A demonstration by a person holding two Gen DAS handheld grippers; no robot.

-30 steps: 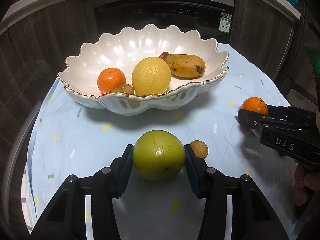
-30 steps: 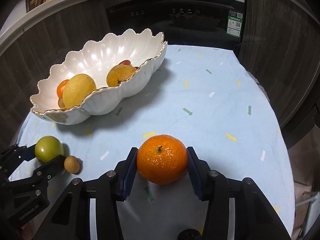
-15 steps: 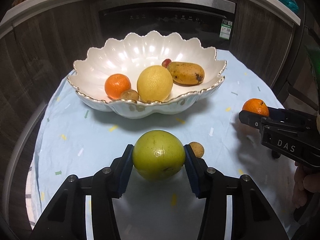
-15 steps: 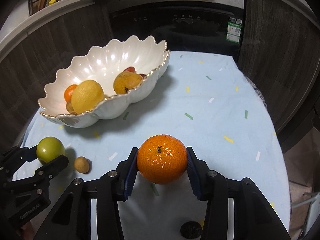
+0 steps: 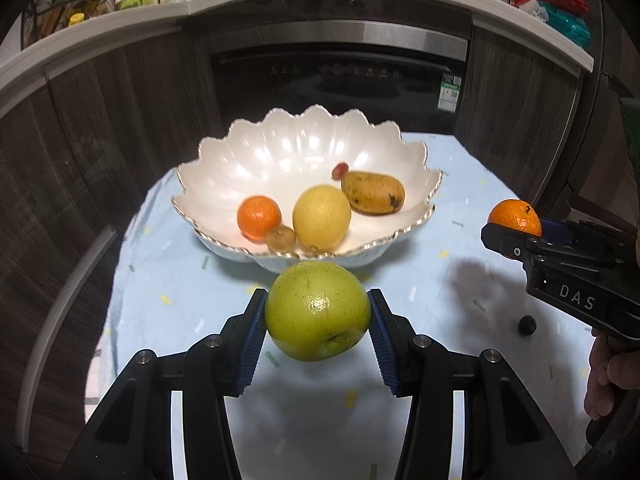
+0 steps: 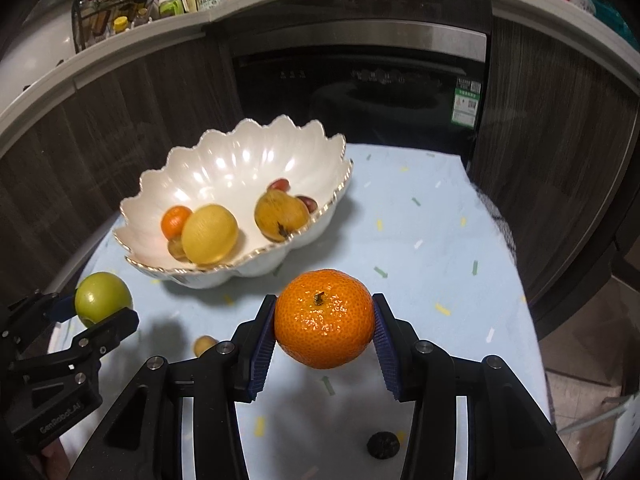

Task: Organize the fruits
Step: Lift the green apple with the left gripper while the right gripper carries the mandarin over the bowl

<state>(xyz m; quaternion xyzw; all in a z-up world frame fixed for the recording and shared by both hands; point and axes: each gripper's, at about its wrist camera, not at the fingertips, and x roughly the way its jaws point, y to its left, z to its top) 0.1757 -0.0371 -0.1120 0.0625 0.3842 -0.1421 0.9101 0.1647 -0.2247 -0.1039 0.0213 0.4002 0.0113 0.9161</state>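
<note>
Held a big green fruit [image 5: 317,310] tight between the blue pads of the left gripper [image 5: 317,320], low in the middle of the left wrist picture, up off the light blue cloth [image 5: 168,280] on the bench. Fingers [image 5: 250,344] part way open, pressed on both sides of the green fruit. Held an orange [image 6: 324,318] the same way in the right gripper [image 6: 324,330], low in the middle of the right wrist picture, fingers [image 6: 262,346] part way open and squeezed on its two sides, stem end facing up. Sat behind both, near the middle of each picture, a white wavy bowl [image 5: 304,136] with a gold rim. Inside the bowl: a small orange [image 5: 259,217], a big yellow fruit [image 5: 322,218] next to it, a little brown fruit [image 5: 281,237] in front between them, a long spotted yellow-brown fruit [image 5: 374,198] to the right, and a small red fruit [image 5: 340,170] behind that one. Lay on the cloth, low and left of middle in the right wrist picture, a small tan round fruit [image 6: 205,345], and near the bottom a small dark round thing [image 6: 383,445]. Showed at the right edge of the left wrist picture, a hand [image 5: 610,376] around the black handle of the right gripper. Stood at the upper left, on the shelf behind, some bottles [image 6: 132,4], with a dark oven [image 6: 360,88] under it.
</note>
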